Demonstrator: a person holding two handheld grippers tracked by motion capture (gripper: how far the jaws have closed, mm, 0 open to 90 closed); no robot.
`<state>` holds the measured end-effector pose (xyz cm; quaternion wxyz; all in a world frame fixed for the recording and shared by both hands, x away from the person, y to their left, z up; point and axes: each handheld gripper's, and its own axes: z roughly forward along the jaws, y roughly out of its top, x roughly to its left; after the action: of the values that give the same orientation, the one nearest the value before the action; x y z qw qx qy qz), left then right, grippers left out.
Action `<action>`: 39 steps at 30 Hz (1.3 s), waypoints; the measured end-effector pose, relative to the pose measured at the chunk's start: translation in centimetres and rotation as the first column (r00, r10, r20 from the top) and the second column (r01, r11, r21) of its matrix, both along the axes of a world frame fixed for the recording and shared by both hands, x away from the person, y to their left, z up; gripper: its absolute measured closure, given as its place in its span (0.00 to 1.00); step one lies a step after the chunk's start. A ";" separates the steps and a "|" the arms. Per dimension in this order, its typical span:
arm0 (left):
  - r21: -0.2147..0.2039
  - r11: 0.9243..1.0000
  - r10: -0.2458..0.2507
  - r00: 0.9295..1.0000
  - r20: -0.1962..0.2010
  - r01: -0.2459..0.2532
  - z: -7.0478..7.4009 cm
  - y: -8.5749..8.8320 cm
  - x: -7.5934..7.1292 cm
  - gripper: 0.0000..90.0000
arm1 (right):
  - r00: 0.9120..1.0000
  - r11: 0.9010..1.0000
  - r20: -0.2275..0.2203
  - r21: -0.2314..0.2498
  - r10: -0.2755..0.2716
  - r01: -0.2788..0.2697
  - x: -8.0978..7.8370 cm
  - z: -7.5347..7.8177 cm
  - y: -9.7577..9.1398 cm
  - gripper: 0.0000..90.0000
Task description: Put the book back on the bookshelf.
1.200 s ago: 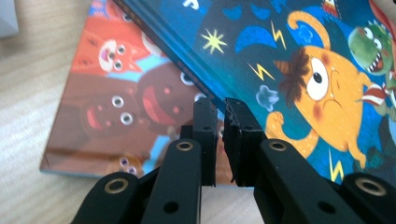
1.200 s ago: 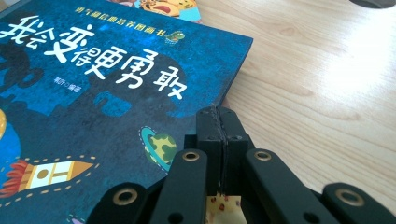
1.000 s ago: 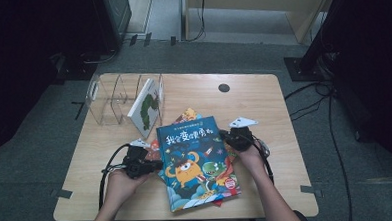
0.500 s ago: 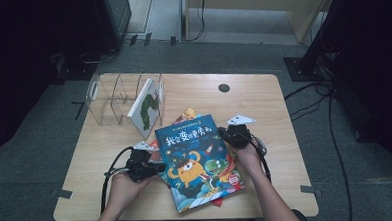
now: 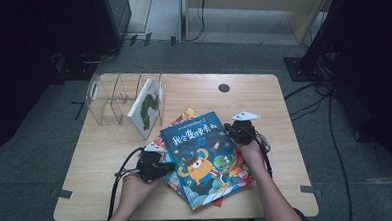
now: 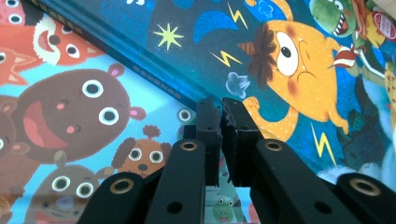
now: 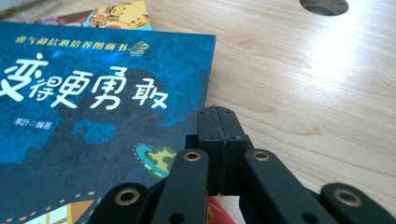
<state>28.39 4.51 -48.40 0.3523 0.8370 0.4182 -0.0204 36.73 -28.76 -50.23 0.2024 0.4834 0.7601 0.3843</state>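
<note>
The left hand-held gripper [image 5: 170, 166] sits at the left edge of the blue picture book [image 5: 206, 157], its jaws pressed almost together with only a thin slit between them – closed, and nothing visibly pinched between the pads in the left gripper view [image 6: 220, 112]. Its tips rest right at the book's dark spine edge, over the cover of a second book [image 6: 70, 130] with cartoon animals that lies under the blue one.

The right hand-held gripper [image 5: 231, 130] lies at the blue book's upper right corner, jaws fully closed, pad against pad [image 7: 218, 122]. In the right gripper view its tips sit just beside the book's right edge [image 7: 93, 107], over the bare wood of the bench [image 7: 303, 84].

The blue book lies face up on top of a small fanned pile near the front middle of the bench [image 5: 101, 164] – tilted a little. Behind it to the left stands a clear divided rack [image 5: 108, 97] with one white book [image 5: 146, 107] leaning in it.
</note>
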 end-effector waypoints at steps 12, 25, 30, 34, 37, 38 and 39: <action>0.008 1.000 0.026 0.999 0.031 -0.027 0.9 1.8 2.6 0.63 | 1.000 0.998 -0.008 0.059 0.010 -0.009 -0.8 0.8 -1.5 0.81; 0.015 1.000 0.006 0.997 0.071 -0.007 1.3 2.0 6.1 0.48 | 0.999 0.997 -0.020 0.056 0.048 -0.047 -4.1 0.5 -2.4 0.67; 0.013 1.000 -0.018 0.997 0.082 0.017 1.2 1.7 7.1 0.46 | 0.998 0.996 -0.022 0.072 0.061 -0.060 -5.3 0.4 -2.7 0.65; 0.007 1.000 -0.029 0.996 0.086 0.029 1.3 1.6 7.9 0.45 | 0.997 0.994 -0.026 0.082 0.077 -0.074 -6.3 0.3 -2.8 0.64; 0.024 0.999 -0.040 0.995 0.089 0.038 1.3 1.4 8.4 0.45 | 0.996 0.992 -0.029 0.092 0.090 -0.087 -7.1 0.2 -2.8 0.62; 0.024 0.999 -0.041 0.995 0.089 0.039 1.3 1.4 8.6 0.46 | 0.995 0.992 -0.031 0.093 0.092 -0.088 -7.3 0.2 -2.8 0.62; 0.028 0.999 -0.046 0.995 0.093 0.044 1.3 1.4 8.7 0.46 | 0.995 0.992 -0.032 0.091 0.095 -0.092 -7.6 0.2 -2.8 0.62</action>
<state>37.09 5.88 -47.12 0.3603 0.8506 0.3825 0.0164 29.18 -31.53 -49.99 0.1487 0.4627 0.7674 0.4182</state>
